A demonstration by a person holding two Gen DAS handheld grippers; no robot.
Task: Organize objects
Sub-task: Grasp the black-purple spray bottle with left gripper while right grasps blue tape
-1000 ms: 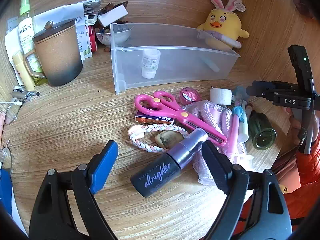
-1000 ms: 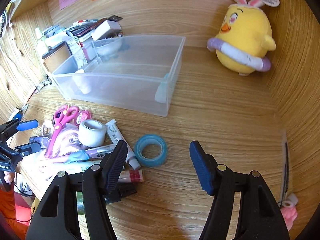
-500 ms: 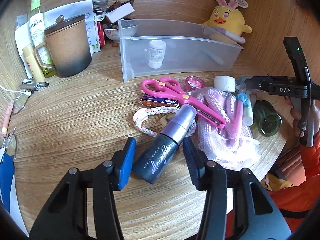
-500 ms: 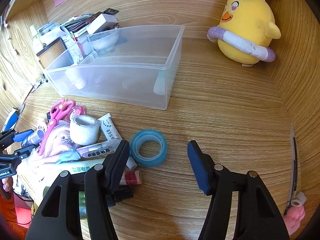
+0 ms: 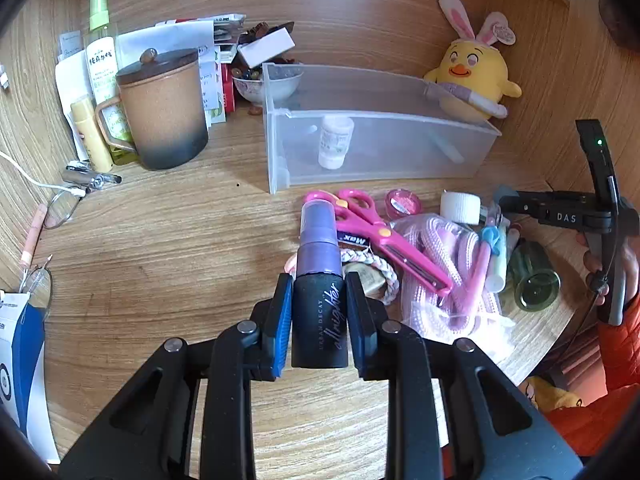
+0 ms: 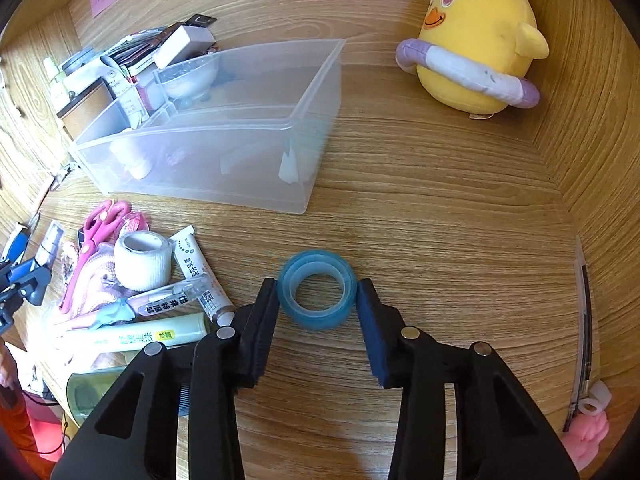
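My left gripper (image 5: 319,304) is shut on a black spray bottle (image 5: 319,300) with a purple cap, lifted off the wooden desk and pointing at the clear plastic bin (image 5: 376,148). A small white bottle (image 5: 335,142) stands inside the bin. My right gripper (image 6: 317,300) has closed onto a blue tape roll (image 6: 316,294) lying flat on the desk; both pads touch its sides. The bin also shows in the right wrist view (image 6: 224,160).
A pile lies in front of the bin: pink scissors (image 5: 376,228), a pink cord (image 5: 444,276), a white bandage roll (image 6: 142,260), tubes (image 6: 200,276) and a green bottle (image 5: 534,280). A brown lidded mug (image 5: 162,110) stands left. A yellow plush chick (image 6: 476,36) sits behind.
My left gripper closed on the spray bottle and raised it, now pointing at the bin. My right gripper moved forward and closed around the blue tape roll.
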